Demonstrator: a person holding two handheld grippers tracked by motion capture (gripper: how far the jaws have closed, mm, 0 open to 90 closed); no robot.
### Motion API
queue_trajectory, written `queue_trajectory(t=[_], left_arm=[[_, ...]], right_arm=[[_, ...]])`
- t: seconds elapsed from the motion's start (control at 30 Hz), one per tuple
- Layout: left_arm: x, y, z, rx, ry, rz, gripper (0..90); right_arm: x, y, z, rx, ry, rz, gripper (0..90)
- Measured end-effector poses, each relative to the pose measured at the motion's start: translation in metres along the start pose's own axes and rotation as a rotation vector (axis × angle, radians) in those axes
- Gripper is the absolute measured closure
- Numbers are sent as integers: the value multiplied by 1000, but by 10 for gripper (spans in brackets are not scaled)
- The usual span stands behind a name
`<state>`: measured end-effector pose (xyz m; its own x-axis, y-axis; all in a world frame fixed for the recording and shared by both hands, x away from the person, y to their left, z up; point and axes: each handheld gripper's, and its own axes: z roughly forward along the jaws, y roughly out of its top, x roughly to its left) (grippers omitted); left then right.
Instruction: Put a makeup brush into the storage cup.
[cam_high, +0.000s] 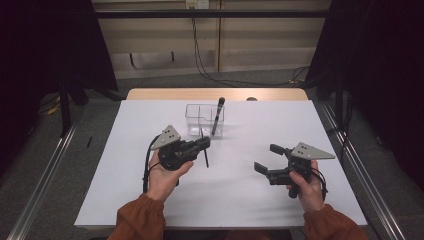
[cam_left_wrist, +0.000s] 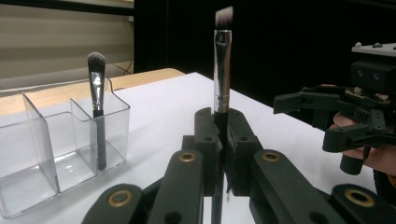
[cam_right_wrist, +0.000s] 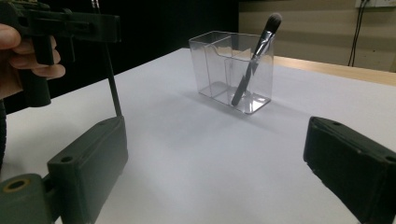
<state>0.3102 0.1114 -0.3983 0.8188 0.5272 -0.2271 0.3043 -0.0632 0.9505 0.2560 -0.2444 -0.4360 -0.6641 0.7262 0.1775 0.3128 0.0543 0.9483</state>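
white table (cam_high: 125, 195) under dark curtains — left gripper (cam_high: 202, 144) clamps a brush (cam_left_wrist: 222, 70) upright near the organiser (cam_high: 193, 118); right gripper (cam_high: 269, 158) gapes empty. next, probably, lowering it into a free compartment.

We see a white table top (cam_high: 250, 200) laid over a wooden table whose far edge (cam_high: 215, 94) stays bare. Beyond it lies a grey floor (cam_high: 165, 80) crossed by black cables (cam_high: 200, 55) that hang down a pale wall (cam_high: 265, 45). Black curtains (cam_high: 45, 45) close the left and right sides, with metal rails (cam_high: 45, 185) beside the table.
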Motion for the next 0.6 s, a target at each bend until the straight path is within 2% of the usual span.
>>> queue_trajectory(t=[0.2,0.6], left_arm=[[5,2,-3,-1,12,-7,854],[11,7,-7,-7,32,-7,854]], right_arm=[[0,-3,-7,12,-8,1,55],[-3,-8,-24,-23,-60,-13,55]])
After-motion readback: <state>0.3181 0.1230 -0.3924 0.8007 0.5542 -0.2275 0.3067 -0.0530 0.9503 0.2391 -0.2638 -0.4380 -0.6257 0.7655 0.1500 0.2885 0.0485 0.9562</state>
